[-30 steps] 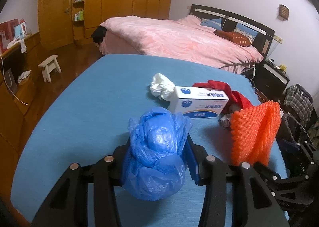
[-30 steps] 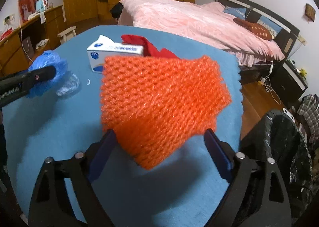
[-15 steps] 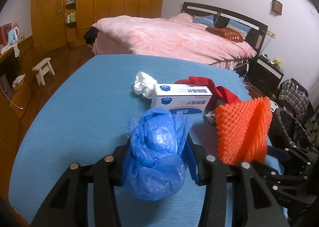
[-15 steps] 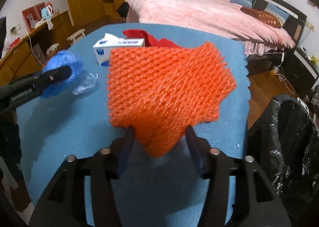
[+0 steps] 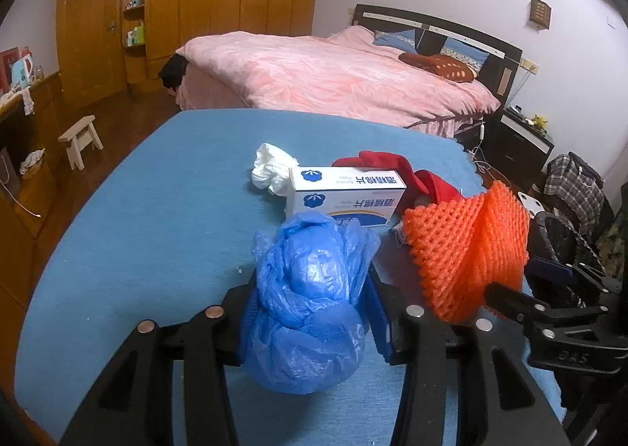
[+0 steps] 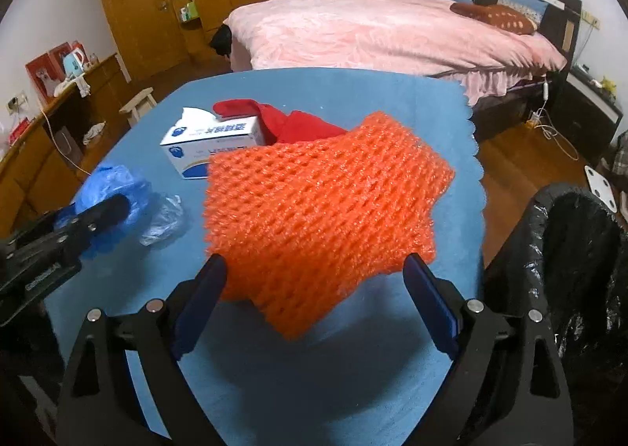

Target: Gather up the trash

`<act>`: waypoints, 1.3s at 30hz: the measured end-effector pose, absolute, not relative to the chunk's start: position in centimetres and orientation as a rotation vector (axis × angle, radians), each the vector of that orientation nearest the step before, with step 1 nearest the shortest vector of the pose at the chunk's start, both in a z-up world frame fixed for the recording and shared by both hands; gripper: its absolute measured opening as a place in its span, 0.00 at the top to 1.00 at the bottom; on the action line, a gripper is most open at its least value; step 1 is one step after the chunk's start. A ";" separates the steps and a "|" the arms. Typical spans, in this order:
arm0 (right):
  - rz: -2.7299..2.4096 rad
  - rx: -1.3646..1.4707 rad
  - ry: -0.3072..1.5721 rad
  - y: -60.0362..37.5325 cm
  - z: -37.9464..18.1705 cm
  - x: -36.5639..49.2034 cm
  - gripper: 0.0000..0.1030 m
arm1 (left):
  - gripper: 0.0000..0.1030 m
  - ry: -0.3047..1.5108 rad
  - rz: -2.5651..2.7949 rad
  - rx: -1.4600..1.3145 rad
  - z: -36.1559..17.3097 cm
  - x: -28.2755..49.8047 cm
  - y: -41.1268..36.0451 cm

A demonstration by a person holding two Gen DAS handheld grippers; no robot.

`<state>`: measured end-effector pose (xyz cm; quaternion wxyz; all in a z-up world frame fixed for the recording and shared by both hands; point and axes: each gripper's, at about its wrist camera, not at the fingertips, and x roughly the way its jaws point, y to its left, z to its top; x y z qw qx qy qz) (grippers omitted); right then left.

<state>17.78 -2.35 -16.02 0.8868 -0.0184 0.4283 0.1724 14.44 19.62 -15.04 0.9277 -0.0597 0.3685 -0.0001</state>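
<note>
My left gripper (image 5: pixel 312 312) is shut on a crumpled blue plastic bag (image 5: pixel 310 297) and holds it above the blue table (image 5: pixel 157 218). The bag also shows in the right wrist view (image 6: pixel 110 199). My right gripper (image 6: pixel 314 281) has its jaws wide apart, with an orange foam net (image 6: pixel 322 214) lying between them over the table's right side. The net shows in the left wrist view (image 5: pixel 467 246) too. A black-lined trash bin (image 6: pixel 569 261) stands just right of the table.
A white-and-blue box (image 5: pixel 345 197), crumpled white tissue (image 5: pixel 271 171) and red cloth (image 5: pixel 392 167) lie mid-table. A clear plastic scrap (image 6: pixel 165 222) lies near the blue bag. A pink bed (image 5: pixel 333 73) is behind; a wooden stool (image 5: pixel 80 140) is on the left.
The right jaws closed on the orange net half a second ago and now stand wide apart again. The right gripper has shifted towards the bin. The left gripper keeps holding the blue bag.
</note>
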 end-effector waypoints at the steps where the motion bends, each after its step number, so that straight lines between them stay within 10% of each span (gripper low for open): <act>1: 0.366 -0.043 0.894 -2.4 -15.9 17.6 0.14 | 0.54 0.756 0.000 -0.123 -15.0 14.4 19.6; 26: 0.295 -0.100 0.861 -1.9 -17.6 19.7 0.13 | 0.54 0.767 -0.010 -0.115 -15.4 14.9 19.1; 32: 0.358 -0.097 0.855 -2.2 -17.6 19.7 0.53 | 0.54 0.772 -0.007 -0.119 -15.6 15.0 19.4; 34: 0.389 -0.117 0.843 -2.2 -17.1 19.5 0.86 | 0.54 0.773 -0.009 -0.118 -15.6 15.0 19.4; 39: 0.454 -0.120 0.849 -2.4 -16.7 19.1 0.98 | 0.54 0.767 -0.023 -0.113 -15.3 14.9 19.0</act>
